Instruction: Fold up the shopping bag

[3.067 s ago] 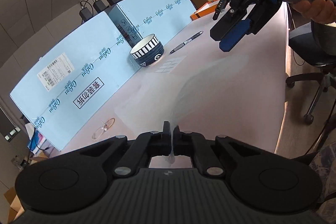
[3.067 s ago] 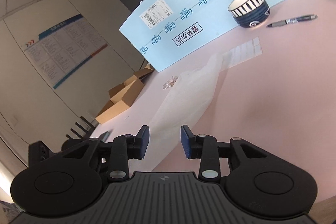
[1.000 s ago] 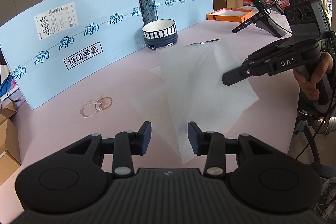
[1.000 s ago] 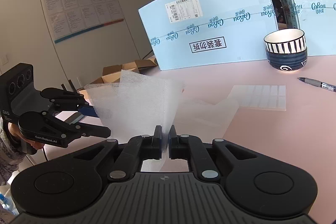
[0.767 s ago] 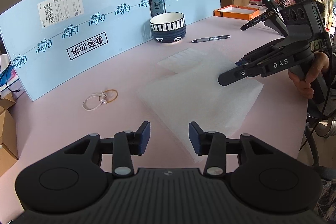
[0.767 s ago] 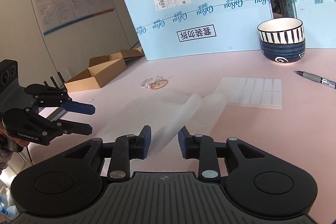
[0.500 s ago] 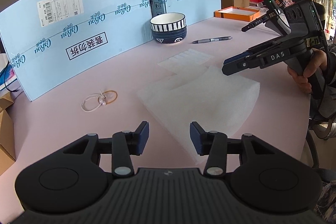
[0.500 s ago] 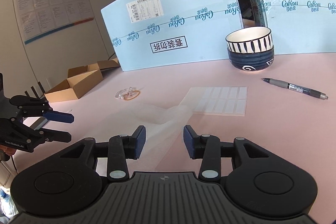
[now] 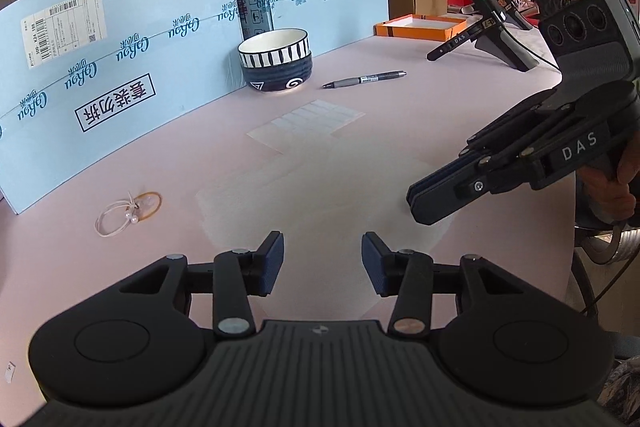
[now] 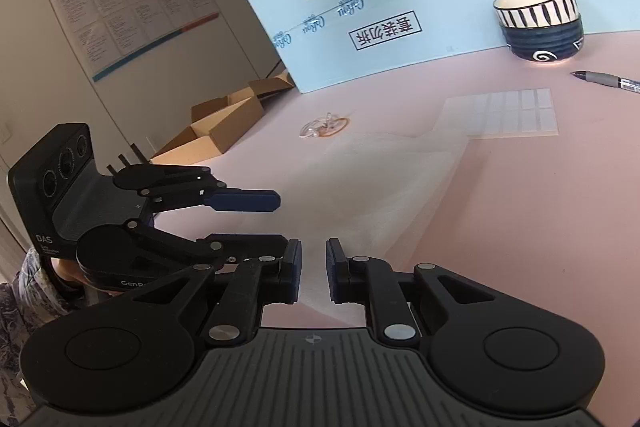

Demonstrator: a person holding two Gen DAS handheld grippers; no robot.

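Flat on the pink table (image 9: 440,87), on the near side of the striped bowl (image 9: 276,61) and well apart from it: the translucent shopping bag (image 9: 320,187), seemingly doubled over once. For the next fold, most likely:

- Pinch the corner farthest from the bowl with the right gripper (image 10: 313,275), set at a slim gap over that corner and clamping nothing.
- Take the neighbouring edge with the left gripper (image 9: 323,263), spread wide and empty.
- Catch only the thin film, never the tabletop.
- Lift low, carry toward the bowl, and match edges before letting go.
- Expect slipping and ballooning.

Counted: one bag, two grippers, one bowl, one pen (image 9: 364,79) just right of the bowl, one label sheet (image 9: 308,123) between bowl and bag, and one hair tie (image 9: 128,211) left of the bowl, nearer.
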